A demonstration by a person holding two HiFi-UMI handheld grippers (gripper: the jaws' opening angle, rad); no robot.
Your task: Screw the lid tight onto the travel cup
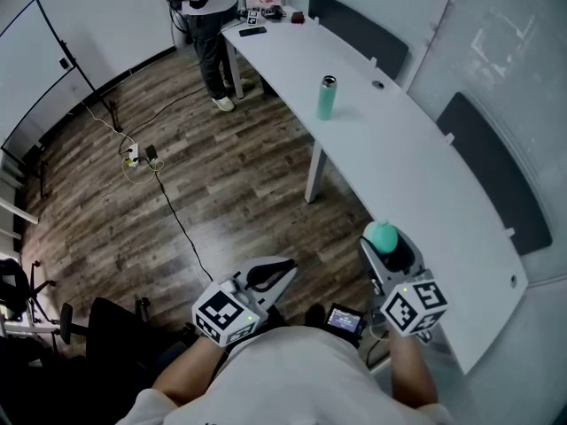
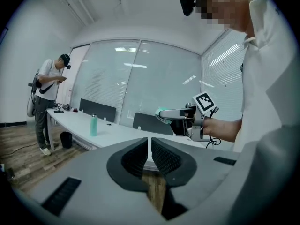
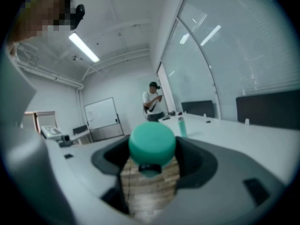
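Right gripper point(image 1: 392, 248) grasps the teal lid point(image 3: 152, 143), left gripper point(image 2: 150, 153) sits clenched empty, travel cup point(image 1: 327, 97) stands well apart near the surface's point(image 1: 416, 166) edge; screwing remains undone.

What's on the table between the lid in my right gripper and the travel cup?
Nothing: the head view shows bare white table between the lid in the right gripper and the travel cup.

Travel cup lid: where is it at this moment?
The green lid sits clamped in the right claw at the head view's lower right, beside the near end of the white table, far from the cup.
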